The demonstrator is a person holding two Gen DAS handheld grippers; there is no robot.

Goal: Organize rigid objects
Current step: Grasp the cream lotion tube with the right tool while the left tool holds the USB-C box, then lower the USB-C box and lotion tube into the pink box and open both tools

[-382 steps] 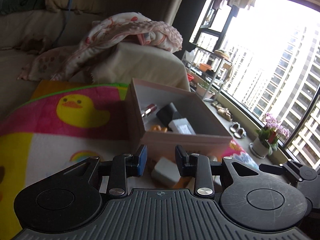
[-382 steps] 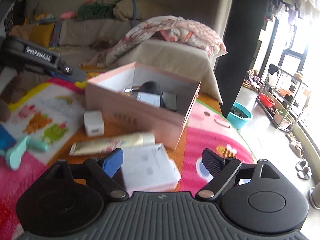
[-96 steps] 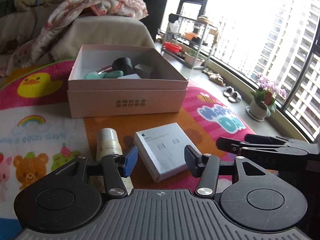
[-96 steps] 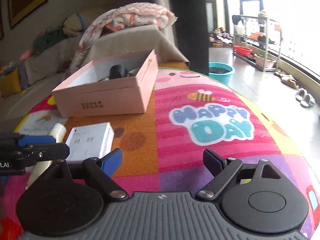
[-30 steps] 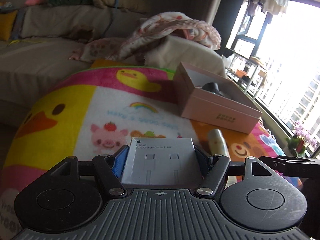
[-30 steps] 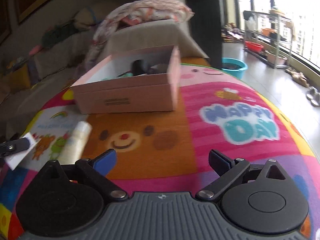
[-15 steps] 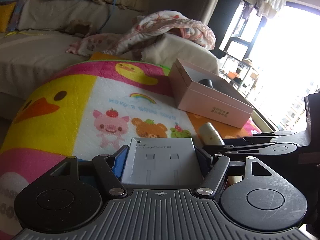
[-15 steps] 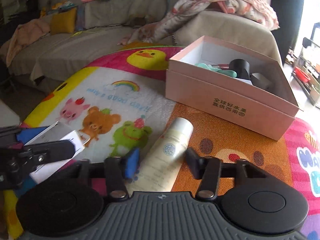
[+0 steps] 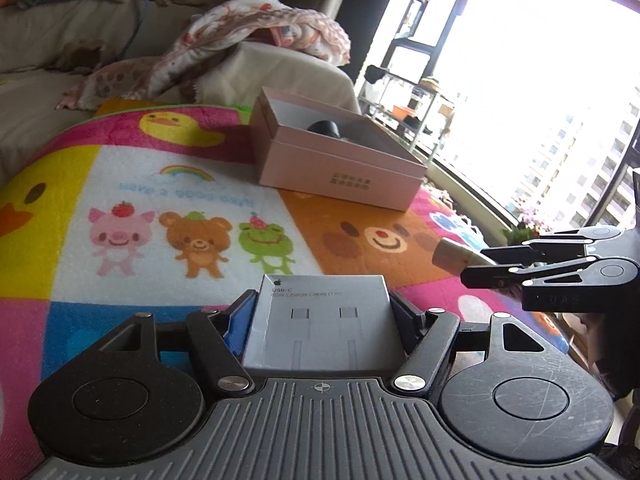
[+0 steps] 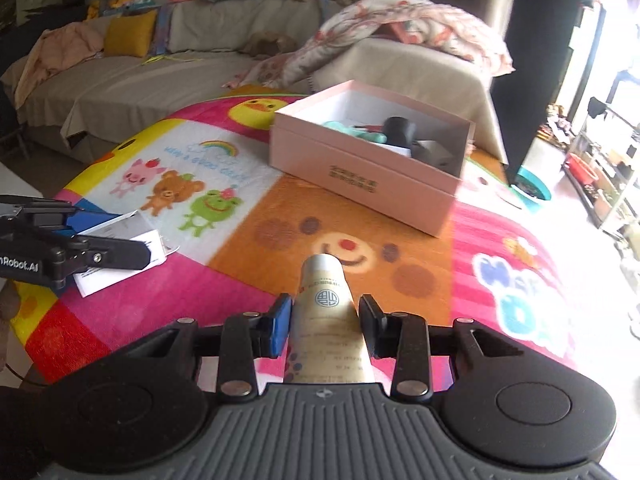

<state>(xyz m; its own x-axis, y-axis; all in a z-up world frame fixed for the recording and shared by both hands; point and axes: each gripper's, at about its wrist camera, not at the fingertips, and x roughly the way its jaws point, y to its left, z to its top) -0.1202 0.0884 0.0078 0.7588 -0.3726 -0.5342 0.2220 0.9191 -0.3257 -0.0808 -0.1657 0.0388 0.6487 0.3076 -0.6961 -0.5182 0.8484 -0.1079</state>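
Observation:
My left gripper is shut on a white USB-C cable box and holds it above the cartoon mat; the box also shows in the right wrist view. My right gripper is shut on a cream cosmetic tube, lifted off the mat; its cap end shows in the left wrist view. The open pink box sits ahead on the mat, also in the left wrist view. It holds a black cylinder, a teal item and other small things.
The colourful cartoon mat covers the surface. A beige sofa with a floral blanket stands behind the box. A metal rack and a teal basin stand on the floor at the right by the window.
My right gripper has closed on the cream tube and lifted it off the mat. My left gripper still holds the cable box and has swung toward the pink box.

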